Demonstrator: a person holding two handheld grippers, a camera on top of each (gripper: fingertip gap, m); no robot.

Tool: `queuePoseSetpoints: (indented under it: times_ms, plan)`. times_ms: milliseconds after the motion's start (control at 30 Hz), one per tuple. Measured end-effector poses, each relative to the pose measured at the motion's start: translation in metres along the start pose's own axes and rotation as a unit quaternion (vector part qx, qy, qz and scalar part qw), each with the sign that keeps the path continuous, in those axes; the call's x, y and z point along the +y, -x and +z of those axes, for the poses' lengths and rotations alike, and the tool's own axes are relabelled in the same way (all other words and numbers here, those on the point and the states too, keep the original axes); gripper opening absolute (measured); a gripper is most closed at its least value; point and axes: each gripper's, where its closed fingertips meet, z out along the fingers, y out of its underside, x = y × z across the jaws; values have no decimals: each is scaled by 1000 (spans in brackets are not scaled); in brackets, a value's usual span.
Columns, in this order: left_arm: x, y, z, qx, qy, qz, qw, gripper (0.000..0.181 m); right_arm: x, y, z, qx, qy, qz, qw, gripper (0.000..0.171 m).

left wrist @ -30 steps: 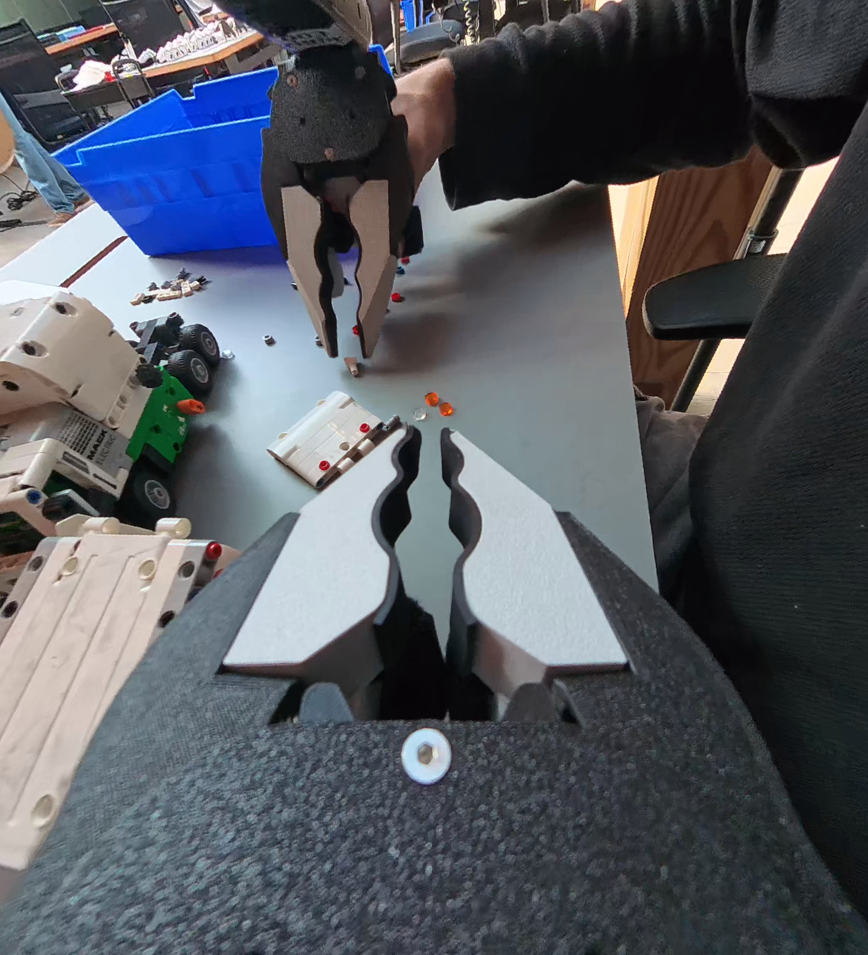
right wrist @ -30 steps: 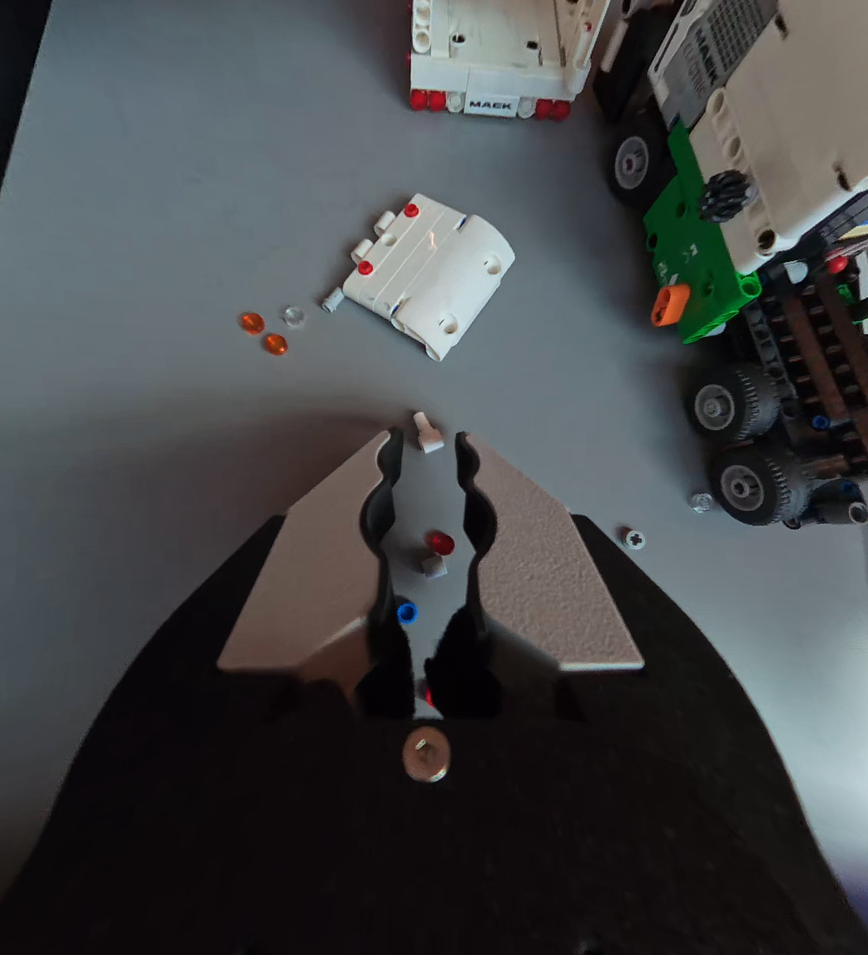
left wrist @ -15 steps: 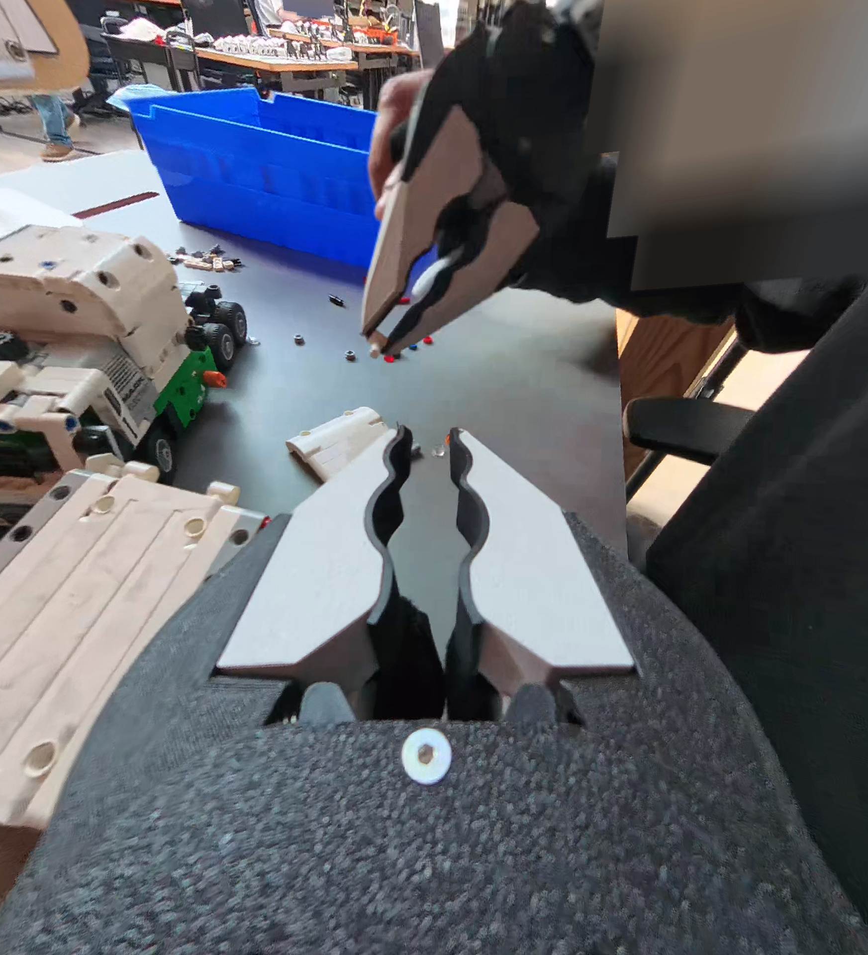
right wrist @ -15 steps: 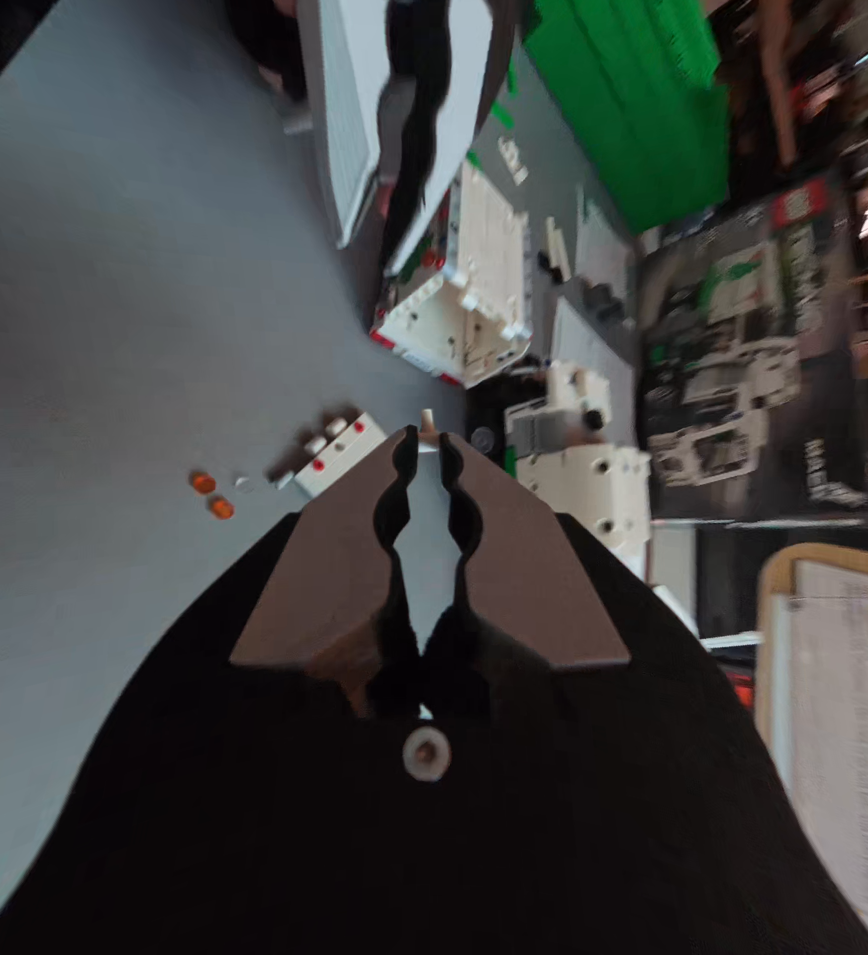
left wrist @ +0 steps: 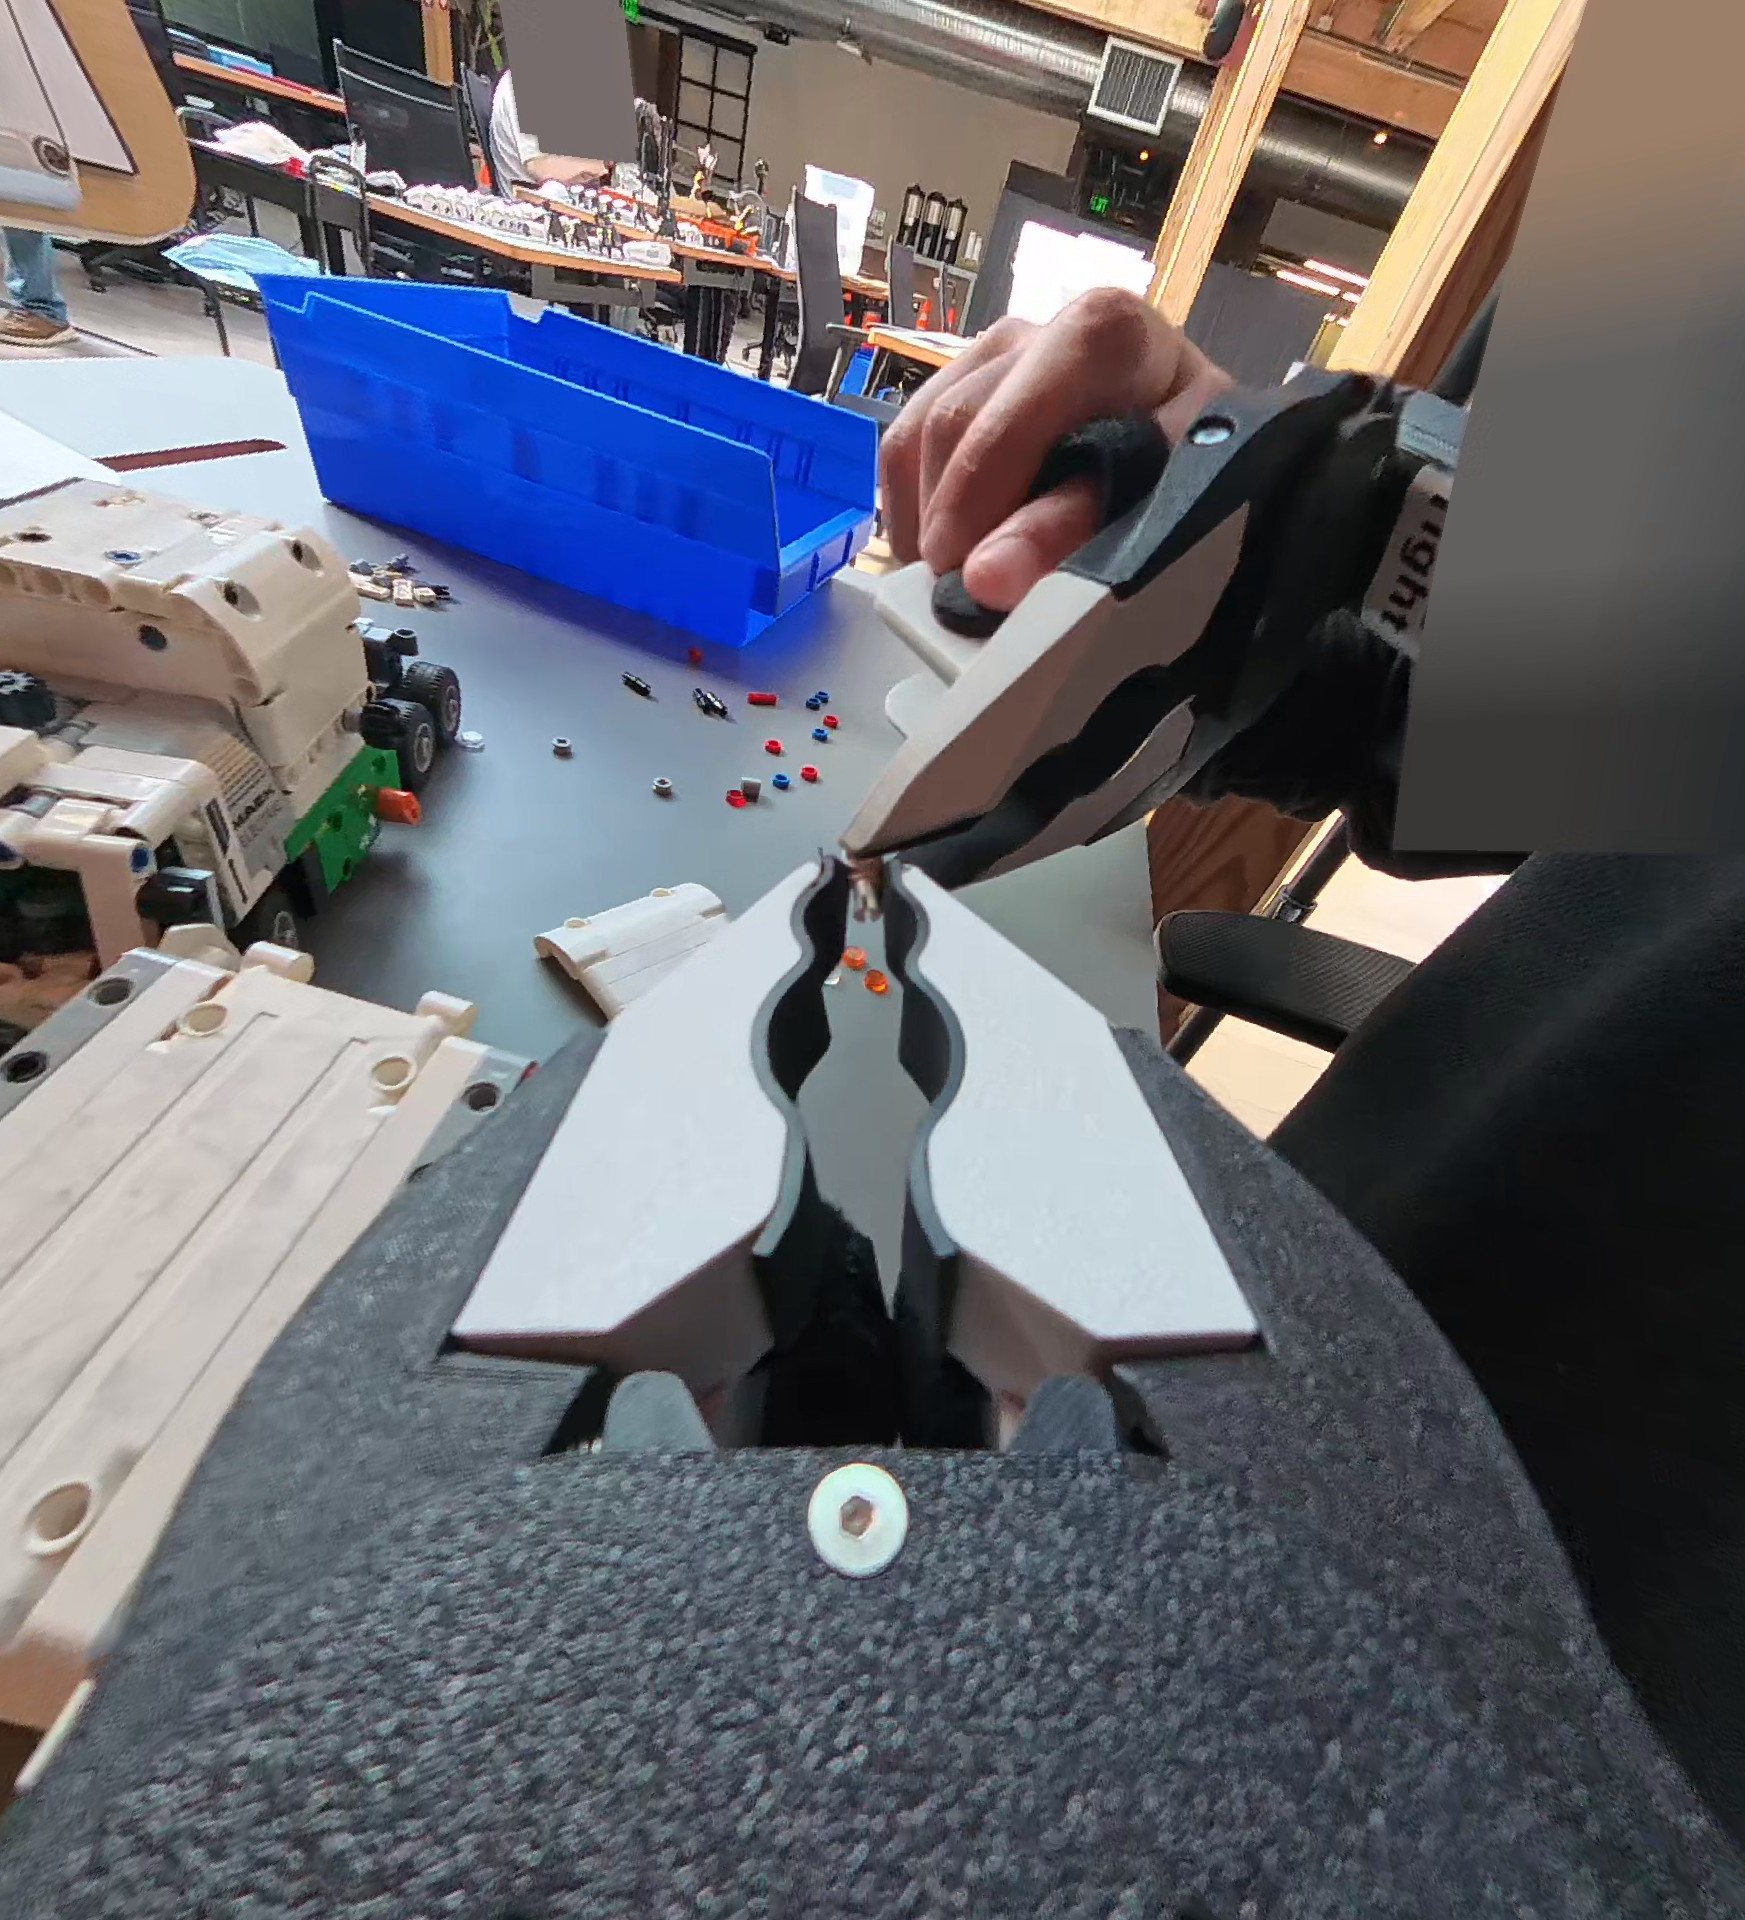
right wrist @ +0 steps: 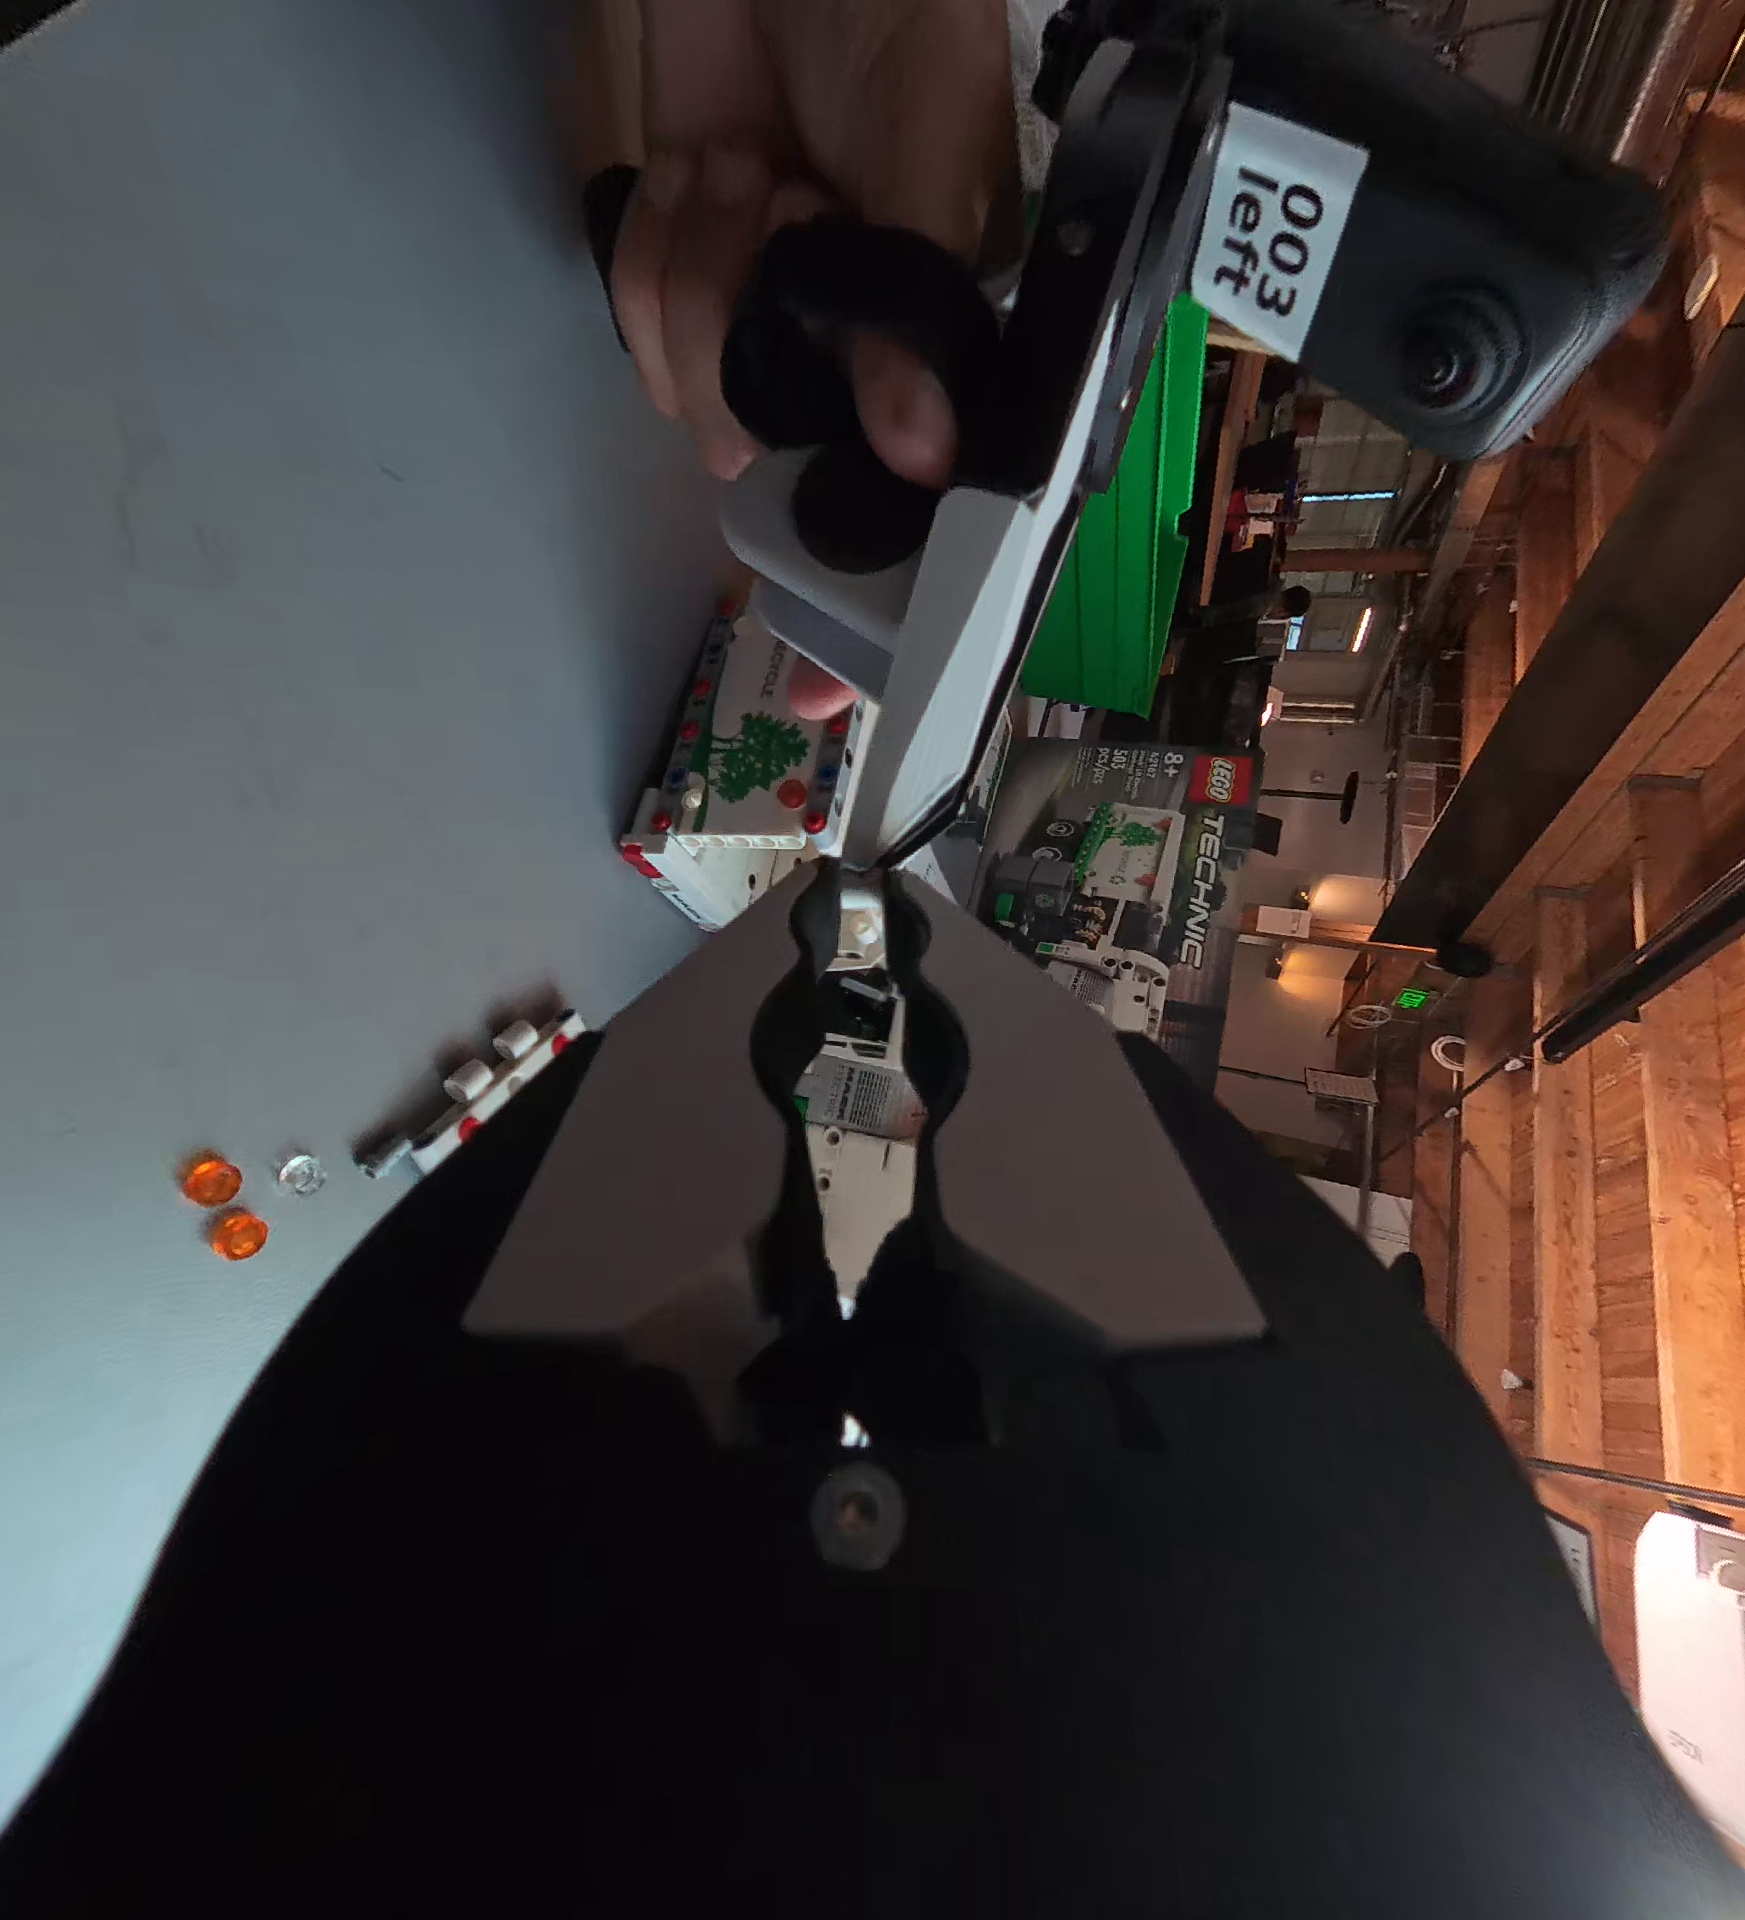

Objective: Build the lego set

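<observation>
While my right claw (right wrist: 860,902) pinches a small white piece (right wrist: 860,916) above the bench (left wrist: 556,852), my slightly spread left claw (left wrist: 860,883) points its tips at it.

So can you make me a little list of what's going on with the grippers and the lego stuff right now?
right gripper: pinching a small white piece at its tips
left gripper: open, tips meeting the right gripper's, above the table
truck: partly built, white and green, far left
white panel: lying flat beside the left gripper
orange studs: two, loose on the table
blue bin: behind the scattered small parts
</observation>
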Motion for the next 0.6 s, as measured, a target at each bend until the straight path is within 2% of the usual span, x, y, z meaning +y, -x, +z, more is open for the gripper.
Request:
queuePoseSetpoints:
  times_ms: [33, 400, 500, 600]
  plan:
    - [1, 0, 0, -2, 5, 6, 1000, 3, 0, 1, 0, -3, 6, -7, 1000, 6]
    - [16, -2, 2, 1, 55, 32, 998, 3, -2, 14, 2, 0, 18, -81, 997, 5]
    - [13, 2, 1, -27, 56, 75, 995, 3, 2, 10, 3, 30, 22, -3, 999, 6]
    - [10, 11, -4, -89, 61, 179, 978, 3, 16, 6, -1, 48, 21, 132, 990, 2]
